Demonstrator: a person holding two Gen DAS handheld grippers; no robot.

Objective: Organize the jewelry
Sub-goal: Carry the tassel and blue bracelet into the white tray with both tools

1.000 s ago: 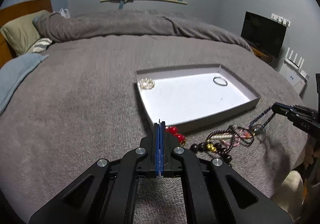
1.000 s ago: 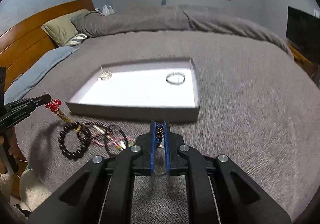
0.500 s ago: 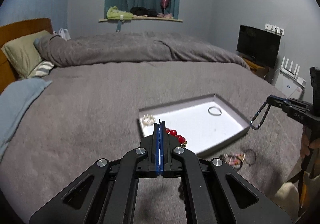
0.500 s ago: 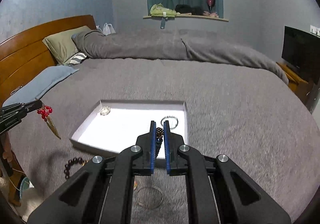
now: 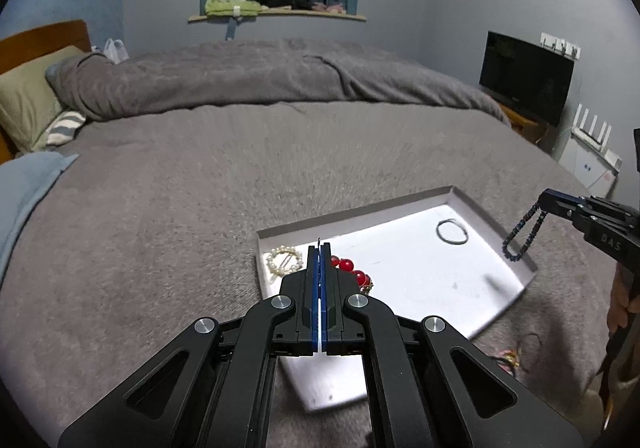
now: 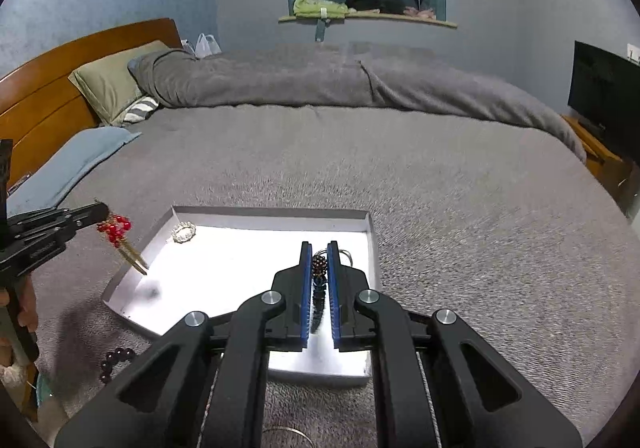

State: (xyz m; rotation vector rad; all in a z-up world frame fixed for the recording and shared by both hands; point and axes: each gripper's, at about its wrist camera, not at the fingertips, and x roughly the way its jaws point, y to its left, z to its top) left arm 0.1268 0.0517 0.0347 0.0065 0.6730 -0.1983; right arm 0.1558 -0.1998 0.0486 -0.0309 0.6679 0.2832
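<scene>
Left gripper [image 5: 319, 248] pressed nearly shut, blue pads all but meeting, pinched on a red-bead hairpin [image 6: 116, 230] with gold prongs, which dangled tip-down over the tray's edge at about 9 o'clock in the right wrist view. Right gripper [image 6: 319, 248] closed to a narrow gap on a dark beaded bracelet [image 5: 522, 234], a loop of tiny dark beads that hung slack from the tips above the tray's rim at 3 o'clock in the left wrist view. Shallow tray [image 5: 490, 218] of grey card, white and smooth inside, rectangular with low upright walls, set on a fuzzy grey blanket [image 5: 180, 216]. Two pieces lay inside: one round pearl hair clip [image 5: 284, 260] in the corner at 10 o'clock, one thin metal ring bangle [image 5: 452, 232] toward 2 o'clock, well apart. Outside the tray, at 7 o'clock in the right wrist view, part of one string of large dark round beads [image 6: 116, 362] on the blanket; at 6 o'clock, the arc of one thin wire hoop [image 6: 286, 430], mostly hidden. At 5 o'clock in the left wrist view, a small tangle of coloured cords [image 5: 508, 360], number not to be told.
</scene>
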